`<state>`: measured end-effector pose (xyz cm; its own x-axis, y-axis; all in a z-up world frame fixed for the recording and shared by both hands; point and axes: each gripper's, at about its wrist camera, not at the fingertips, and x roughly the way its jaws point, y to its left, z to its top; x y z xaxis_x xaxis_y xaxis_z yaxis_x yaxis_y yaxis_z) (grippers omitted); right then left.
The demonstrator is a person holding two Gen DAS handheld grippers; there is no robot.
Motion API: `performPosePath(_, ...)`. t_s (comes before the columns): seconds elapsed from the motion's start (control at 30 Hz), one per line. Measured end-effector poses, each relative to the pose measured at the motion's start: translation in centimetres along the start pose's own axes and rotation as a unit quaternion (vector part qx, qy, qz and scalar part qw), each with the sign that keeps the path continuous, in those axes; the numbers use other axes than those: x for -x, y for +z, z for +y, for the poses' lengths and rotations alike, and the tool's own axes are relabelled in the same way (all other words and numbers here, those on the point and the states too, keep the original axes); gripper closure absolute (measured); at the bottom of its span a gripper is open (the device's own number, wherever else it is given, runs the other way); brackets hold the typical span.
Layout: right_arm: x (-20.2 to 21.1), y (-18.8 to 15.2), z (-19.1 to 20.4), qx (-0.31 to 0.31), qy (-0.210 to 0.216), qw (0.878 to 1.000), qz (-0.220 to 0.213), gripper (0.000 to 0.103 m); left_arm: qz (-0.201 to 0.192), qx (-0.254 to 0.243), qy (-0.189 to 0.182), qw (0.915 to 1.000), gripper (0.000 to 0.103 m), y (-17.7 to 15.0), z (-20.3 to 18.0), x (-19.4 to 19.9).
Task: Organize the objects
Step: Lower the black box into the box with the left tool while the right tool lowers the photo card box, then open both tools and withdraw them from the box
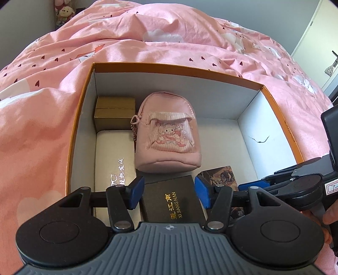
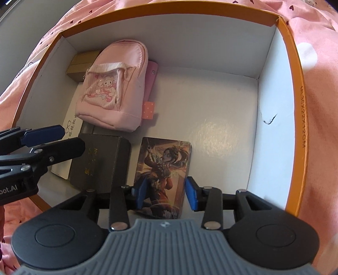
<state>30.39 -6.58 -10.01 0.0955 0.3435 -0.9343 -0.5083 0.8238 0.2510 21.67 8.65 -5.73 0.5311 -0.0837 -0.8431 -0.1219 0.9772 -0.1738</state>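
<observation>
An orange-rimmed white box (image 1: 281,118) (image 2: 295,105) lies on a pink bed. Inside it are a pink mini backpack (image 1: 168,135) (image 2: 114,88), a brown carton (image 1: 115,112) (image 2: 81,63), a white glasses case (image 1: 114,160) (image 2: 71,124), a black box with gold letters (image 1: 173,201) (image 2: 99,162) and a picture card deck (image 1: 219,175) (image 2: 164,167). My left gripper (image 1: 169,193) is open, its fingers either side of the black box without touching it. My right gripper (image 2: 165,194) is open, astride the card deck's near end. It also shows in the left wrist view (image 1: 243,187).
The pink duvet (image 1: 42,110) surrounds the box. The box's right half (image 2: 211,118) shows bare white floor, with a small tear in the right wall (image 2: 269,120). A plush toy (image 1: 63,12) sits at the far left, a white door (image 1: 316,42) at the right.
</observation>
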Motion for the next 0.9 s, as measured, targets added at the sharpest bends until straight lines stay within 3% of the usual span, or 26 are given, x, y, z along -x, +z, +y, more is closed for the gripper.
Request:
performPosePath(0.13,-0.1,-0.2,0.3,0.007,0.011,1.000,0.001,0.078,-0.018,0.004,-0.004,0.9998,0.038,-0.4,-0.1,0.4)
performPosePath(0.5,0.0,-0.3,0.6,0.011,0.011,1.000,-0.007,0.079,-0.041,0.001,0.006,0.9991,0.037,-1.0,-0.1,1.5)
performPosePath(0.6,1.3,-0.6,1.0,0.026,-0.008,0.999,-0.040,0.077,-0.050,-0.003,0.014,0.9987,0.037,-1.2,-0.5,2.3)
performPosePath(0.67,2.8,-1.0,1.2,0.037,-0.016,0.996,-0.076,0.066,-0.066,-0.010,0.015,0.9977,0.037,-1.4,-0.8,3.1)
performPosePath(0.7,3.6,-1.2,1.3,0.042,-0.016,0.995,-0.094,0.053,-0.076,-0.014,0.017,0.9969,0.036,-1.5,-1.0,3.6)
performPosePath(0.73,4.6,-1.6,1.4,0.050,-0.016,0.992,-0.115,0.046,-0.088,-0.017,0.019,0.9958,0.033,-1.6,-1.2,4.1)
performPosePath(0.9,8.5,-3.1,3.1,0.094,-0.046,0.973,-0.204,0.025,-0.147,-0.022,0.042,0.9880,0.028,-2.2,-2.0,6.8)
